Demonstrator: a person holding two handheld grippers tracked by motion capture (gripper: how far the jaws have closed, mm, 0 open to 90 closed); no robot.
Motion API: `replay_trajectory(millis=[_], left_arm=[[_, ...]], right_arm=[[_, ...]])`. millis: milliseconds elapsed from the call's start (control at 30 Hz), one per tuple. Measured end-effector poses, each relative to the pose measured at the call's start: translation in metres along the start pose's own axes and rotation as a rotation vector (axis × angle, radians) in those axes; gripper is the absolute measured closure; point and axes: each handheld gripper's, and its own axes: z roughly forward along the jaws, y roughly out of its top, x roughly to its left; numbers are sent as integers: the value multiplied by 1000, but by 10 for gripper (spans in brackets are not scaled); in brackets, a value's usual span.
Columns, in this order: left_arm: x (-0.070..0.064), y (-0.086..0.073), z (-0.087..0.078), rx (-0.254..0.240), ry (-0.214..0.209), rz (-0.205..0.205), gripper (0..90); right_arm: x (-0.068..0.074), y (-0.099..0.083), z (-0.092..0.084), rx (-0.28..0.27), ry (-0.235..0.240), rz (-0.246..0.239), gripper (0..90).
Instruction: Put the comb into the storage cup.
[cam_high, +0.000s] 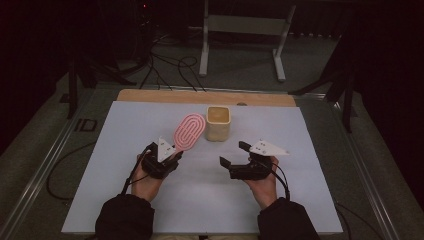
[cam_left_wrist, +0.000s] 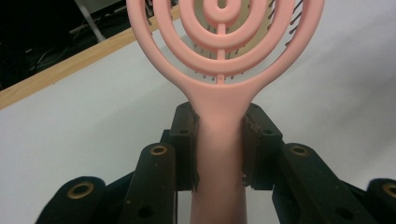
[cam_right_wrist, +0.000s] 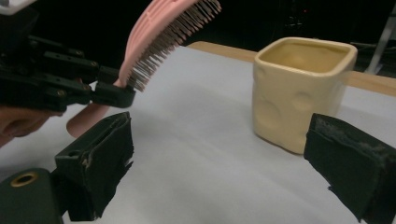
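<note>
White table cover (cam_high: 125, 200) bears one cream cup (cam_high: 218, 123); left gripper (cam_high: 167, 155) clamps the pink hairbrush (cam_high: 189, 131) by its handle, head raised towards the cup, likely for insertion. Right gripper (cam_high: 232, 155) stands open, empty.

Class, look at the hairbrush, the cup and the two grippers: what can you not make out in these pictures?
- Hairbrush: its head's top is cut off by the left gripper view's upper edge.
- Cup: its bottom inside is hidden by its own walls.
- Right gripper: its fingers run off the frame's lower edge.
</note>
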Motion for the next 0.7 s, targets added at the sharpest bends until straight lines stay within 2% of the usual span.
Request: replay_trajectory(millis=[400,700], left_arm=[[-8,2,1,-9,-12,14,700],[-14,4,1,-11,-25,29,700]], right_arm=[[5,10,17,-18,36,33,80],[11,21,27,-24,55,28,80]])
